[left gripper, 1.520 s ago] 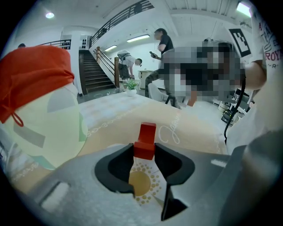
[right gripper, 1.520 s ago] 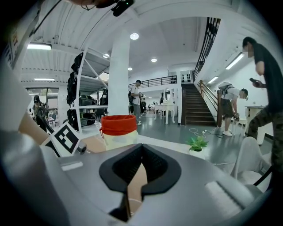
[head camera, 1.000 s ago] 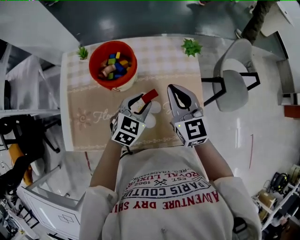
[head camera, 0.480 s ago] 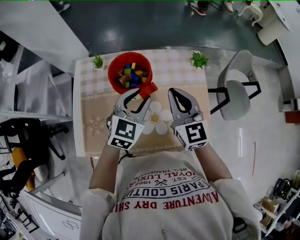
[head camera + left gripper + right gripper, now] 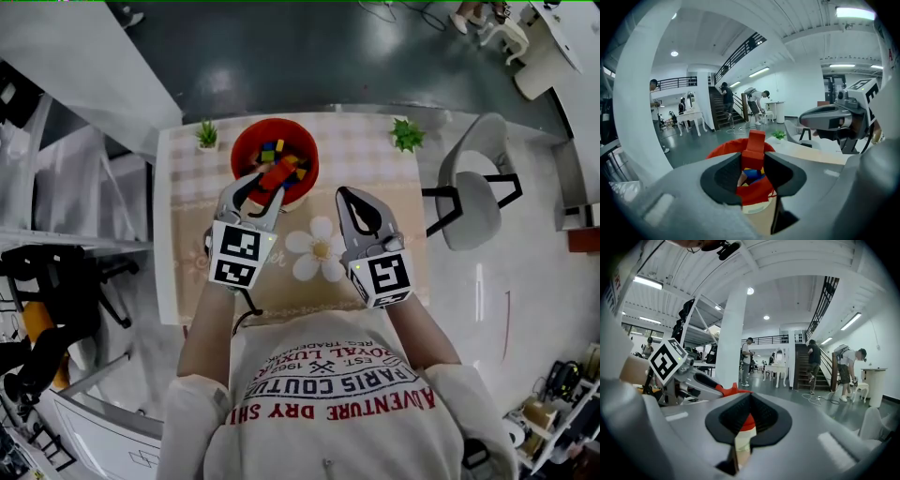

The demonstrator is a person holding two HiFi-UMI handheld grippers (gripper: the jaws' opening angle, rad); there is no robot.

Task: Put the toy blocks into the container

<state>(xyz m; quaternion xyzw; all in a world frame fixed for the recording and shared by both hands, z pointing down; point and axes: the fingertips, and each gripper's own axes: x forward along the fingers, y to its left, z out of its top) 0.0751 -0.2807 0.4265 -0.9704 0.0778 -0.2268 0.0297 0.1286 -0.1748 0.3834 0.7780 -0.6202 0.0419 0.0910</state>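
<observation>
A red bowl [image 5: 309, 150] with several coloured blocks [image 5: 272, 150] stands at the far middle of the table. My left gripper [image 5: 267, 178] is over the bowl's near rim, shut on a red block [image 5: 278, 174]. In the left gripper view the red block [image 5: 753, 149] sticks up between the pads, with the bowl [image 5: 723, 151] right behind and below. My right gripper [image 5: 346, 195] hovers to the right of the bowl, over the mat, shut with nothing in it. The right gripper view shows its pads meeting [image 5: 749, 404] and the left gripper's red block [image 5: 725, 390] at the left.
A beige mat with a white flower print [image 5: 319, 248] covers the table. Two small green plants [image 5: 207, 134] [image 5: 406, 134] stand at the far corners. A grey chair [image 5: 473, 183] is off the table's right side. People move in the hall beyond.
My left gripper has carried the red block forward from above the mat to over the bowl. The right gripper has stayed beside it, shut.
</observation>
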